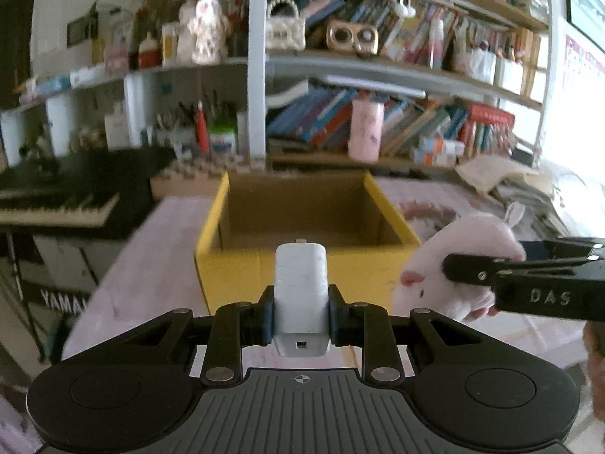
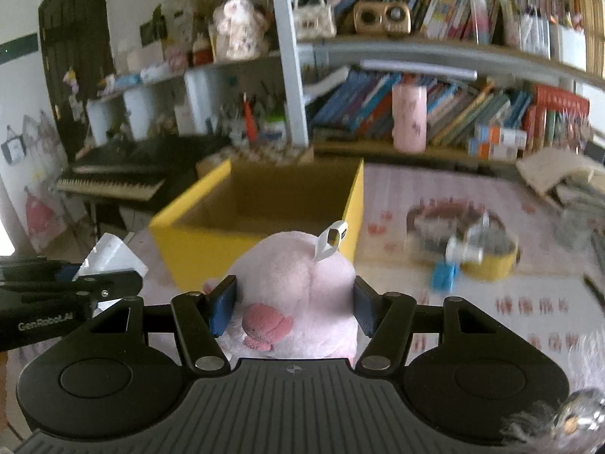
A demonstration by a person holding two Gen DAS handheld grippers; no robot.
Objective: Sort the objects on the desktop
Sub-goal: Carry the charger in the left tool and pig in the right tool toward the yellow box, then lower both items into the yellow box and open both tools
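Observation:
My left gripper (image 1: 300, 312) is shut on a white charger block (image 1: 301, 287), held just in front of the open yellow cardboard box (image 1: 242, 276). My right gripper (image 2: 293, 308) is shut on a pink plush toy (image 2: 298, 287) with a white tag, held in front of the same box (image 2: 189, 249). In the left wrist view the plush (image 1: 446, 265) and the right gripper's fingers (image 1: 491, 270) show at the right. In the right wrist view the left gripper's fingers (image 2: 94, 283) and the charger (image 2: 109, 255) show at the left.
A yellow roll of tape (image 2: 491, 261), a small blue item (image 2: 442, 276) and a white item (image 2: 463, 251) lie on the pink tablecloth (image 2: 435, 193) at the right. Bookshelves (image 2: 453, 49) stand behind. A keyboard piano (image 1: 56, 208) is at the left.

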